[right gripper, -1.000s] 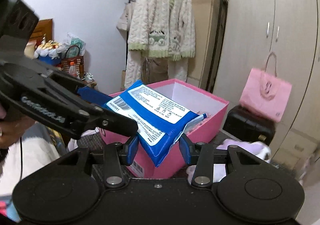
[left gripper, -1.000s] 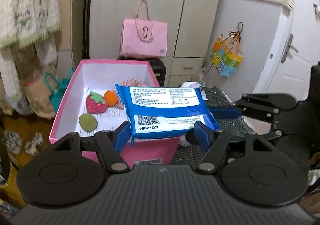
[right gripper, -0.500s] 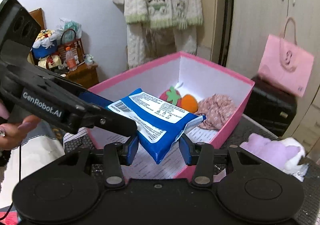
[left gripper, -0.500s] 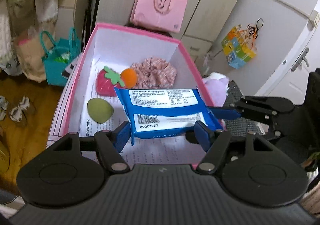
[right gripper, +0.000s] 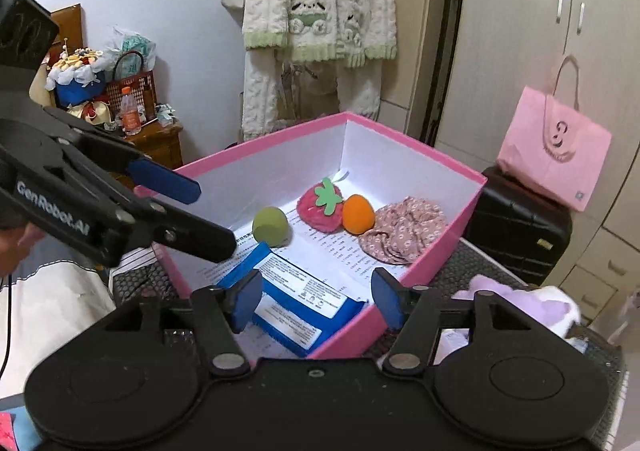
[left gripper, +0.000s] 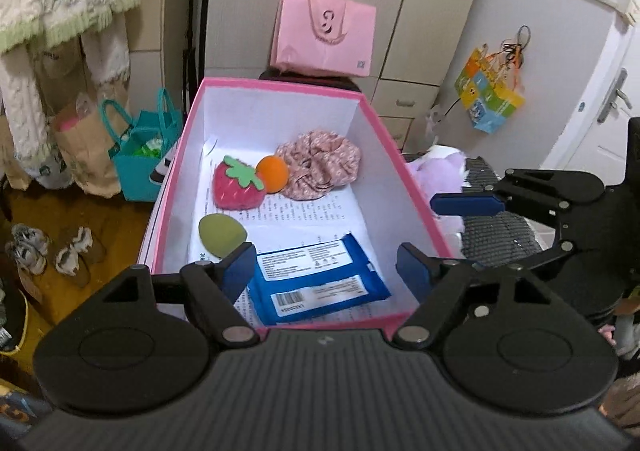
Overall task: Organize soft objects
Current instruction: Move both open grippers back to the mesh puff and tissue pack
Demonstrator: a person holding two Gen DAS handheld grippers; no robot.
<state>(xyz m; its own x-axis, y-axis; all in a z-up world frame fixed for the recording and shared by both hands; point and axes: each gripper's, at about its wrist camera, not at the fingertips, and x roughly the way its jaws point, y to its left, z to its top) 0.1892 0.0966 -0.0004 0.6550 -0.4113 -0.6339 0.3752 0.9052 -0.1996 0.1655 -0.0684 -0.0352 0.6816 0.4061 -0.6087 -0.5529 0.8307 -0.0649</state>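
Note:
A blue wipes packet [left gripper: 316,283] [right gripper: 294,309] lies flat on the printed paper in the near end of the pink box [left gripper: 404,179] [right gripper: 452,227]. Both grippers hover just above it, jaws opening, pads clear of it. My left gripper [left gripper: 326,271] is over the box's near end, and my right gripper [right gripper: 318,301] comes in from the box's right side. Farther in the box lie a green sponge egg [left gripper: 222,233] [right gripper: 270,227], a strawberry plush [left gripper: 236,187] [right gripper: 322,205], an orange ball [left gripper: 272,173] [right gripper: 358,214] and a floral scrunchie [left gripper: 320,165] [right gripper: 402,229].
A lilac plush toy [right gripper: 516,301] [left gripper: 438,167] lies on the dark mesh table [left gripper: 496,231] right of the box. Behind stand a black suitcase [right gripper: 520,235] with a pink bag [left gripper: 324,35], wardrobes, hanging knitwear [right gripper: 316,11] and a teal bag [left gripper: 140,155] on the floor.
Both grippers carried the wipes packet over the box, then opened; the packet dropped from between the pads and now lies on the box floor.

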